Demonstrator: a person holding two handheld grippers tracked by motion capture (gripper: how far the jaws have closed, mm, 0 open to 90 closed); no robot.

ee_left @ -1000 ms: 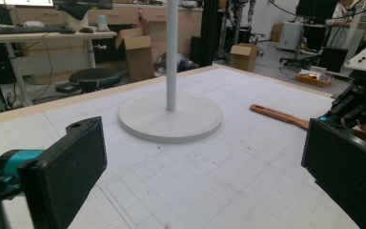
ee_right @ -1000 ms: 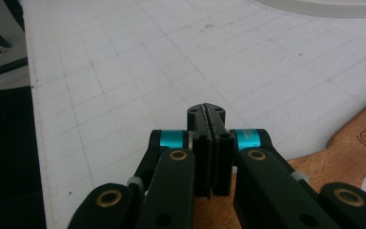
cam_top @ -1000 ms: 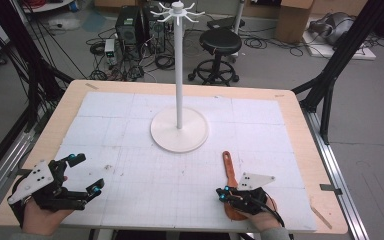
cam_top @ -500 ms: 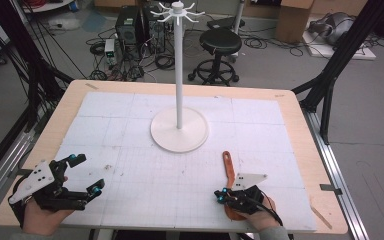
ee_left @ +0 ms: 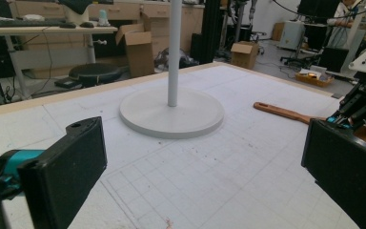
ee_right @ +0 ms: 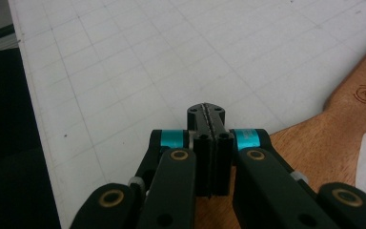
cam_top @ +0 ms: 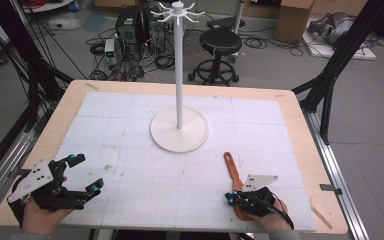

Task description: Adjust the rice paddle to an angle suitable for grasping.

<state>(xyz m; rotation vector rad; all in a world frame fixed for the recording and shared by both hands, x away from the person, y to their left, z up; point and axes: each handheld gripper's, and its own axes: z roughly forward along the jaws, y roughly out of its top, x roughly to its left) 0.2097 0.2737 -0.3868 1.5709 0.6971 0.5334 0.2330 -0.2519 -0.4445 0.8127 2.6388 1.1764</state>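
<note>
Little has changed over the last second: the right gripper [cam_top: 236, 196] stays low over the wooden spatula [cam_top: 232, 175] at the counter's [cam_top: 290, 107] near right, jaws pressed together and empty. The left gripper [cam_top: 82, 172] keeps resting with jaws spread, so the pickup looks not yet begun.

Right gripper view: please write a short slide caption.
Right gripper, fingers shut, above the wooden spatula on the gridded table mat.

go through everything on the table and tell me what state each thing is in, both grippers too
Left gripper: open, jaws wide apart, nothing between them.
Right gripper: shut, jaws pressed together, over the spatula's blade end.
Wooden spatula: lying flat on the table.
White hook stand: upright, hooks bare.
</note>
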